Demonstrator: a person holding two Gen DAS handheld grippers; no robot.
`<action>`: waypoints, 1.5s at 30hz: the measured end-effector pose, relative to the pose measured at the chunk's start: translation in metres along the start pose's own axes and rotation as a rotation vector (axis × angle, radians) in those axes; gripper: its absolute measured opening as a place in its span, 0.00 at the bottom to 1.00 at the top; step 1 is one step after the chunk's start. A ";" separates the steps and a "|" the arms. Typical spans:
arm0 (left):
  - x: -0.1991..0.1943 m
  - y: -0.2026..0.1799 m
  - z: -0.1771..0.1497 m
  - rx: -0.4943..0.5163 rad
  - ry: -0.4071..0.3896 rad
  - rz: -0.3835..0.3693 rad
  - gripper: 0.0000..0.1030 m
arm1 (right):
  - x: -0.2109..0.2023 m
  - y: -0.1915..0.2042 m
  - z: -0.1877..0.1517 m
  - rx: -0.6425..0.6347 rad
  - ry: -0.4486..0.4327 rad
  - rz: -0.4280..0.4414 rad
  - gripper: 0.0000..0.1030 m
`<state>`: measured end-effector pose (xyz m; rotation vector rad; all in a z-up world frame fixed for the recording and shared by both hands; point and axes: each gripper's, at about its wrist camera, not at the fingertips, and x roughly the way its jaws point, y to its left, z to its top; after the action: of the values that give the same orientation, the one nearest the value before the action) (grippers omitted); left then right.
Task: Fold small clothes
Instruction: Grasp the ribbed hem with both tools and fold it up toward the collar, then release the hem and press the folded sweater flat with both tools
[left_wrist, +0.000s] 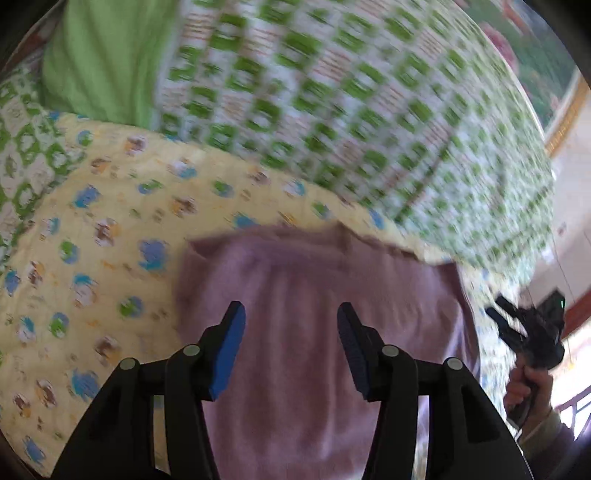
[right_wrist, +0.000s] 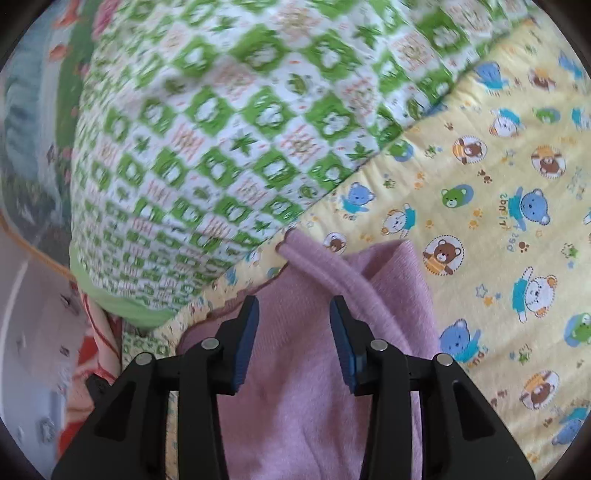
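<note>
Both jaws stand apart over the soft, light pink garment (right_wrist: 314, 369), which looks floppy and best pinched at its rolled hem (right_wrist: 325, 273) toward twelve o'clock.

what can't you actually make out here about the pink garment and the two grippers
- Pink garment: its near part is cut off by the bottom edge and hidden behind the gripper bodies in both wrist views, so the type of garment and fold state are unclear.
- Left gripper, right gripper: both open, but whether the fingertips touch the fabric cannot be told.
- Green patterned quilt: motion blur smears it in the left wrist view.
</note>
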<state>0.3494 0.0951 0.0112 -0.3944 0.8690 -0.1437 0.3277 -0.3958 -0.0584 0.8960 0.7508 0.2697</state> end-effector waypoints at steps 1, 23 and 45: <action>0.006 -0.011 -0.009 0.027 0.026 -0.025 0.51 | 0.001 0.010 -0.009 -0.042 0.005 -0.001 0.40; 0.090 0.027 0.046 -0.007 -0.006 0.149 0.50 | 0.121 0.007 0.002 -0.269 0.147 0.034 0.40; 0.003 0.000 -0.078 -0.069 0.056 0.063 0.57 | 0.000 0.025 -0.097 -0.215 0.157 0.002 0.46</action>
<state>0.2914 0.0727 -0.0364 -0.4283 0.9425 -0.0672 0.2628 -0.3222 -0.0769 0.6776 0.8490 0.4182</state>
